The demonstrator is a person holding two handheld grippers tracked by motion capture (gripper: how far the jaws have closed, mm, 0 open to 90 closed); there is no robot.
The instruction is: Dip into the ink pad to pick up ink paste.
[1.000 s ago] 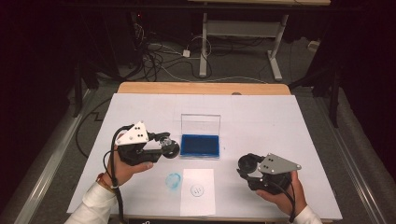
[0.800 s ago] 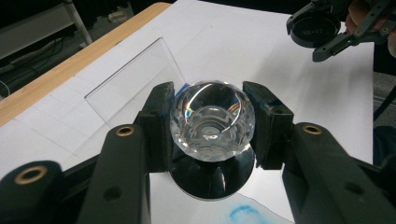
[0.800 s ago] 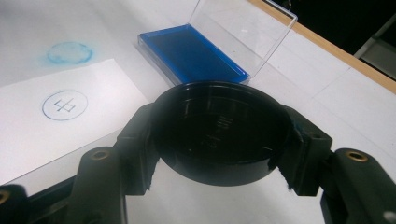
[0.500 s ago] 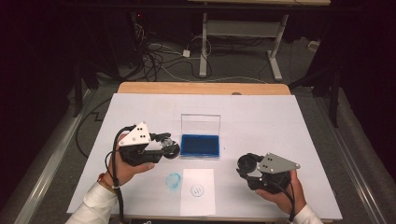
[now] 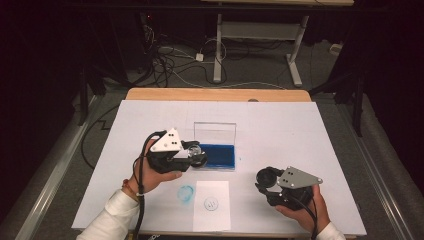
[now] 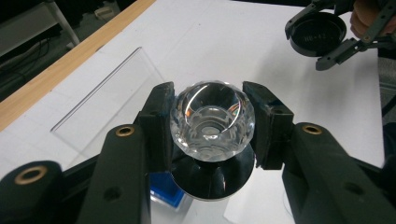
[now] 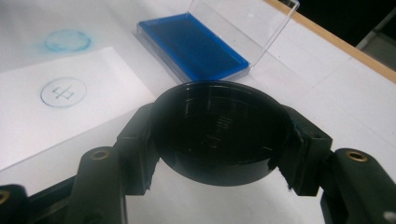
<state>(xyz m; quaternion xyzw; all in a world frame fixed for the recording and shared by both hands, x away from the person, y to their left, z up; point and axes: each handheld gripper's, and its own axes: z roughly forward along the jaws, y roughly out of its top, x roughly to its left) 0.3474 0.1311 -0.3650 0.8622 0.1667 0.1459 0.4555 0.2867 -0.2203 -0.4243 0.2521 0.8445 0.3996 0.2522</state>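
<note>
My left gripper is shut on a stamp by its clear faceted knob, the black round base hanging below. It sits at the left end of the blue ink pad, whose clear lid stands open behind. In the left gripper view a corner of the ink pad shows under the stamp. My right gripper, at the front right, is shut on a black round cap, held just over the table. The ink pad lies beyond it.
A white paper sheet at the front middle carries a round blue stamp mark. A smudged blue ring marks the white table cover left of the sheet. The wooden table edge runs along the back.
My left gripper has carried the stamp to the right, up to the ink pad's left end. The right gripper and cap have stayed put.
</note>
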